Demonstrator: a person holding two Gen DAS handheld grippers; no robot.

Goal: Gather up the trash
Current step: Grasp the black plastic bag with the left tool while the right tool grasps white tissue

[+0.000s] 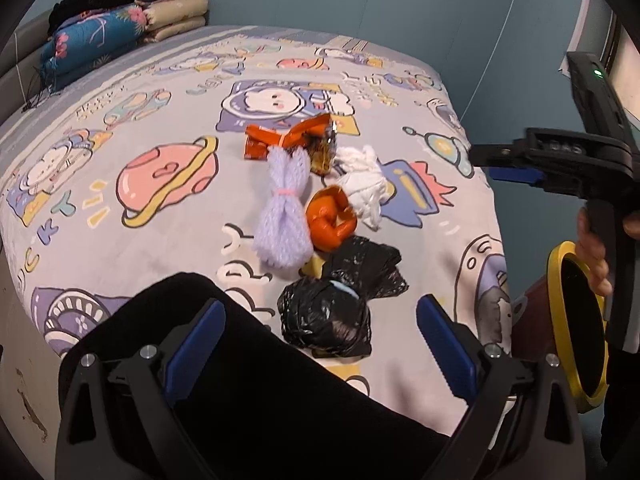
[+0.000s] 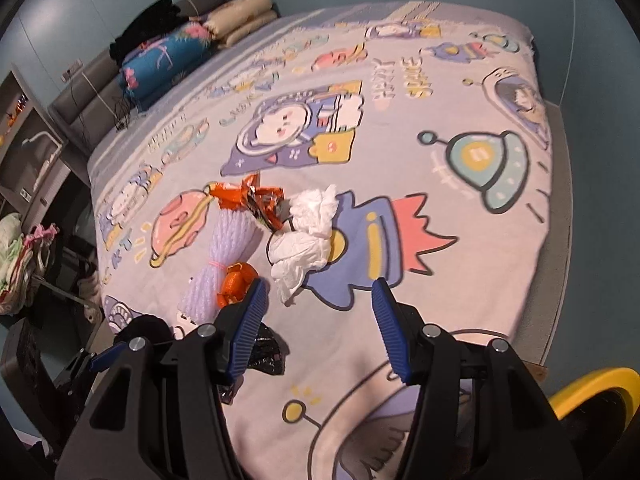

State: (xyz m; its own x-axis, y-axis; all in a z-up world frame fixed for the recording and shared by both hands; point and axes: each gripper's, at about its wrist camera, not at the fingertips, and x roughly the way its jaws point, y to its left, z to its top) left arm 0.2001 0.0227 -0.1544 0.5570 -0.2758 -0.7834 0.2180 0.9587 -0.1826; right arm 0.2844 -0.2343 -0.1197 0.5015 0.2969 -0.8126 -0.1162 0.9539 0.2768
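Note:
A heap of trash lies on the cartoon-print bed sheet (image 1: 120, 208): an orange snack wrapper (image 1: 292, 140), a lilac foam net (image 1: 284, 208), crumpled white tissue (image 1: 364, 184), orange peel (image 1: 330, 218) and a knotted black plastic bag (image 1: 328, 316). My left gripper (image 1: 320, 308) is open just before the black bag, its blue pads on either side of it and apart from it. My right gripper (image 2: 319, 284) is open and empty over the sheet, right of the orange peel (image 2: 236, 280) and below the tissue (image 2: 304, 240). A hand holds it at the right edge of the left wrist view.
A yellow-rimmed bin (image 1: 580, 320) stands off the bed's near right corner. A black rounded mass (image 1: 240, 360) fills the space under my left gripper. Folded quilts and pillows (image 1: 100, 36) are stacked at the headboard. Shelves and clothes (image 2: 24, 248) stand left of the bed.

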